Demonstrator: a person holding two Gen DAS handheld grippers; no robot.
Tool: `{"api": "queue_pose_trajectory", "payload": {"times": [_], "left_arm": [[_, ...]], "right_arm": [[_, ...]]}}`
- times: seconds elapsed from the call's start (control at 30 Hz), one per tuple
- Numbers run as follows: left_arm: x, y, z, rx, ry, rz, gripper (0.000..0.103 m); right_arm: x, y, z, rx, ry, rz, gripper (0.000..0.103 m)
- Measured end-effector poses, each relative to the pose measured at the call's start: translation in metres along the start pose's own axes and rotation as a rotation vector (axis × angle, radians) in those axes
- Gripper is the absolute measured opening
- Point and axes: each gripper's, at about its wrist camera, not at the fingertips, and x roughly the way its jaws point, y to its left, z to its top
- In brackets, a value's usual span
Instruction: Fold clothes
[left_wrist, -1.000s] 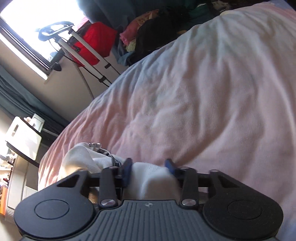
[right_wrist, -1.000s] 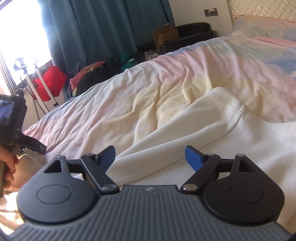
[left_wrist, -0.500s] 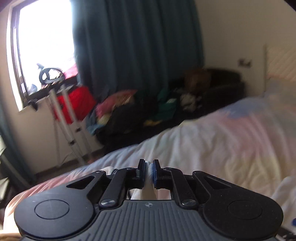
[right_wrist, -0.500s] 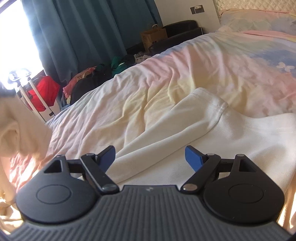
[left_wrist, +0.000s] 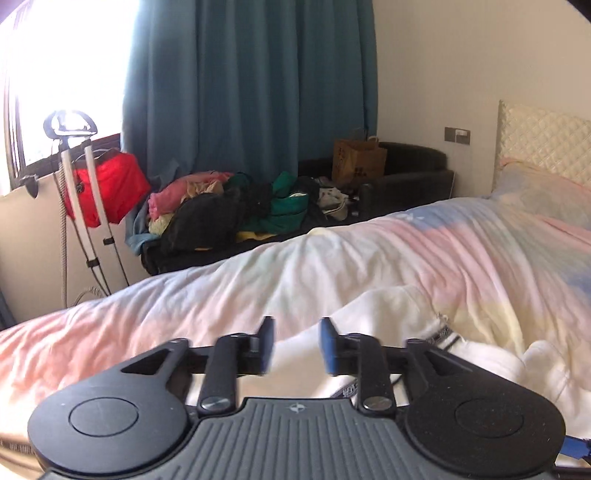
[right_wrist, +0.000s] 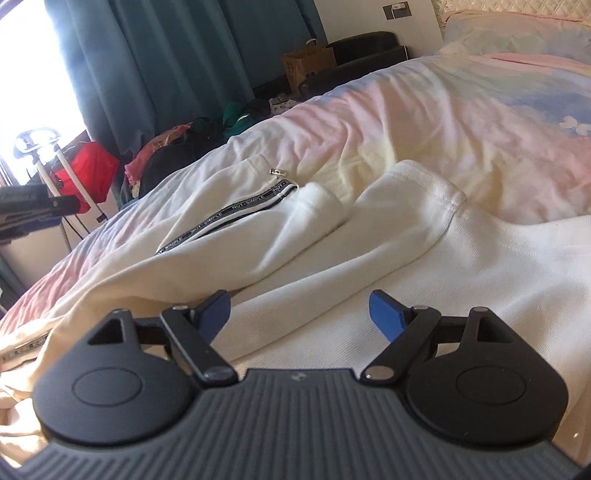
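Note:
A white zip-up sweatshirt (right_wrist: 280, 236) with black lettered tape along its zipper lies spread on the pastel bedspread (right_wrist: 424, 110). One front panel, with the zipper pull, is laid over the body. In the left wrist view the same sweatshirt (left_wrist: 388, 314) lies beyond my left gripper (left_wrist: 295, 345). Its jaws are opening, and nothing is pinched between the blue pads. My right gripper (right_wrist: 300, 314) hovers low over the sweatshirt's near part, wide open and holding nothing. A dark part of the left gripper (right_wrist: 33, 206) shows at the right view's left edge.
A dark sofa (left_wrist: 402, 173) beyond the bed carries a pile of clothes (left_wrist: 236, 206) and a brown paper bag (left_wrist: 358, 158). A garment steamer stand (left_wrist: 81, 206) with a red bag (left_wrist: 107, 184) is by the window. Teal curtains (left_wrist: 251, 85) hang behind. A pillow (left_wrist: 543, 188) lies at the headboard.
My left gripper closed on a fold of the white sweatshirt, lifted and swung it across, then let it go; the panel now lies over the body. The right gripper stayed open and still.

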Motion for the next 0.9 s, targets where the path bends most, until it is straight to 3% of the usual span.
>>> {"api": "queue_pose_trajectory", "payload": {"times": [0.03,0.13,0.3,0.43,0.5,0.63,0.73,0.9], "left_arm": [[-0.011,0.006,-0.008,-0.028,0.004,0.013,0.063],[-0.053,0.026,-0.033,-0.099,0.009,0.058,0.079],[-0.151,0.055,-0.088,-0.135,0.053,0.21,0.084],[-0.218,0.075,-0.133,-0.201,0.065,0.303,0.096],[-0.238,0.082,-0.149,-0.21,0.077,0.331,0.096],[-0.264,0.085,-0.158,-0.261,0.038,0.352,0.097],[-0.268,0.083,-0.157,-0.311,-0.025,0.339,0.097],[-0.258,0.081,-0.161,-0.33,-0.022,0.308,0.097]], "right_arm": [[0.0,0.0,0.0,0.004,0.002,0.006,0.084],[0.0,-0.001,0.0,0.023,0.009,0.033,0.084],[0.0,-0.003,0.001,0.061,0.037,0.103,0.084],[0.003,-0.007,0.004,0.126,0.082,0.196,0.085],[0.011,-0.009,0.009,0.15,0.125,0.297,0.086],[0.051,-0.028,0.018,0.413,0.273,0.468,0.085],[0.071,-0.045,0.021,0.594,0.283,0.474,0.077],[0.093,-0.05,0.035,0.653,0.269,0.411,0.074]]}}
